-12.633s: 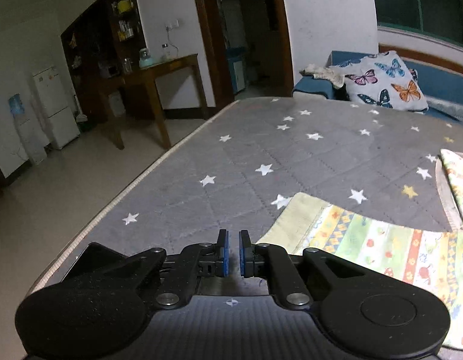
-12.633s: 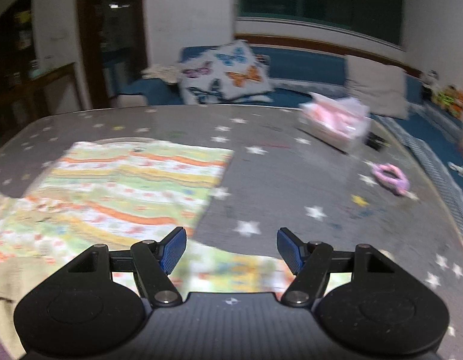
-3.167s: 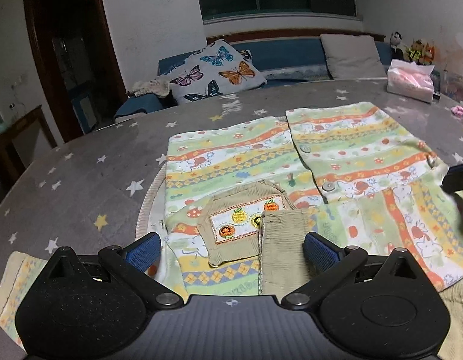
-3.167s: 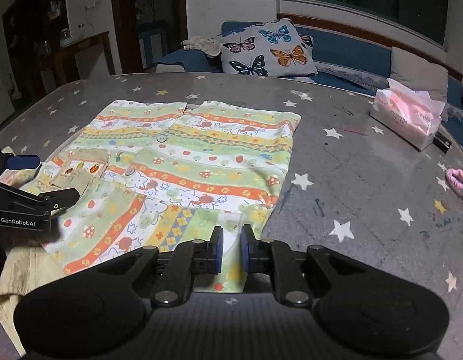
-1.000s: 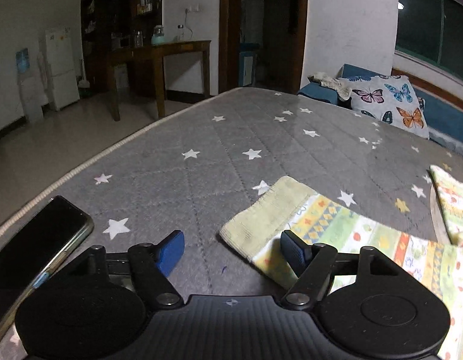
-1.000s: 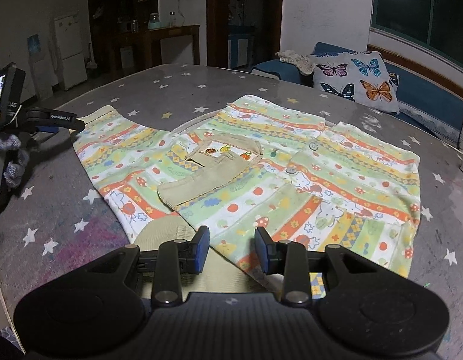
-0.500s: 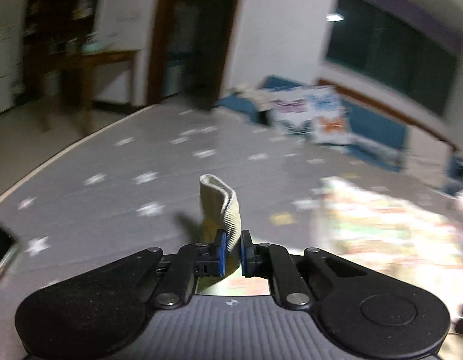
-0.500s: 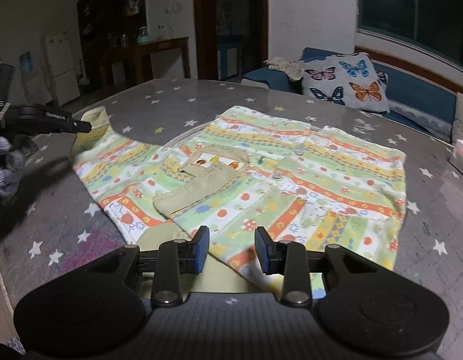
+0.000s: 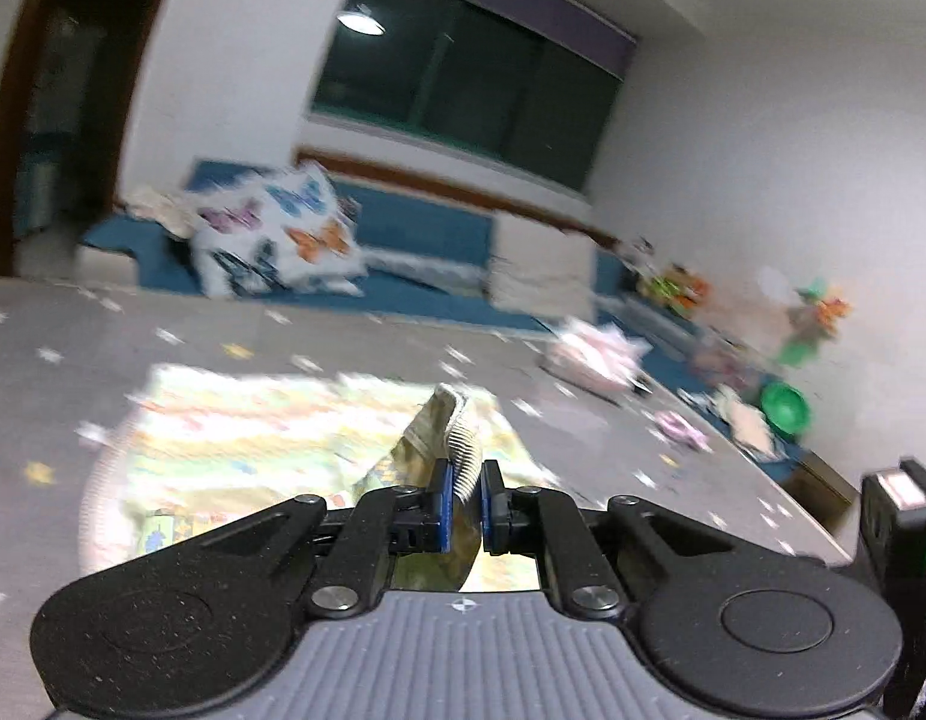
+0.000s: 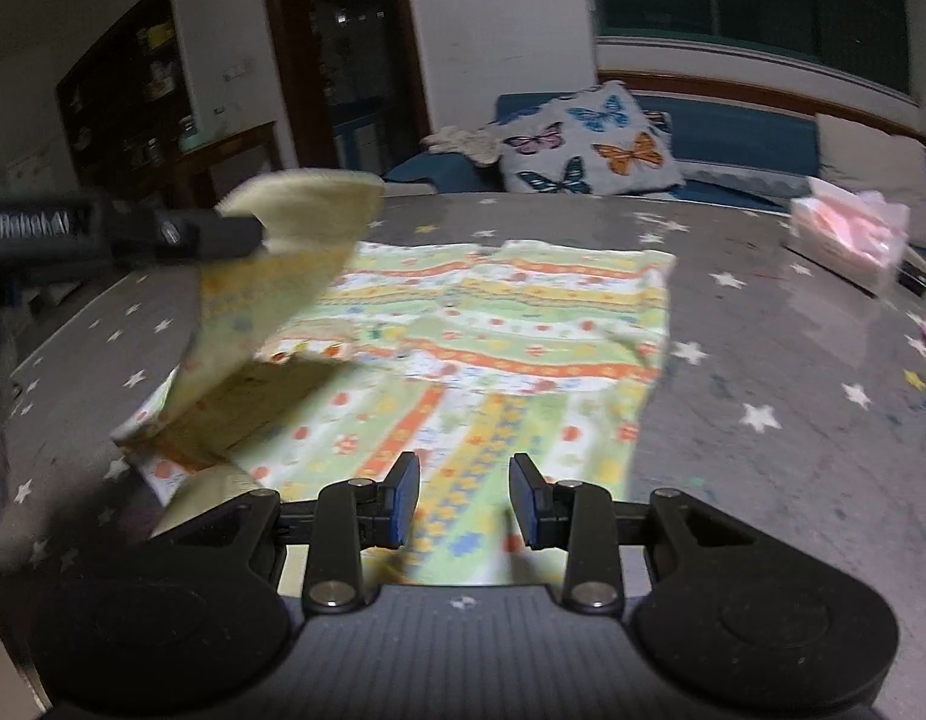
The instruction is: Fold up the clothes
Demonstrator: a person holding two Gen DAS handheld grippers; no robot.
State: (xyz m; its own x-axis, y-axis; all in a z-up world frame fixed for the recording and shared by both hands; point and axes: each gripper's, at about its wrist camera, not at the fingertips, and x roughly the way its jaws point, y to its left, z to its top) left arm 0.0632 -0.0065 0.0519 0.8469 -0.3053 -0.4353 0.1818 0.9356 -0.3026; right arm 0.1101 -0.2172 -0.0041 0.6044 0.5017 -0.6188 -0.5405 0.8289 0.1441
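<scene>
The left claw is clamped on the sleeve cuff of the striped garment spread on the bed, the right claw hovering apart, so the thin pinch could slip mid-fold.

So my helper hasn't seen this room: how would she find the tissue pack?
Start at the grey star-print mat with the striped shirt spread on it. Look past the shirt's right edge toward the blue sofa: the tissue pack sits on the mat's far right. It is a clear wrapper holding pink tissues, unlike the butterfly cushion behind.
</scene>
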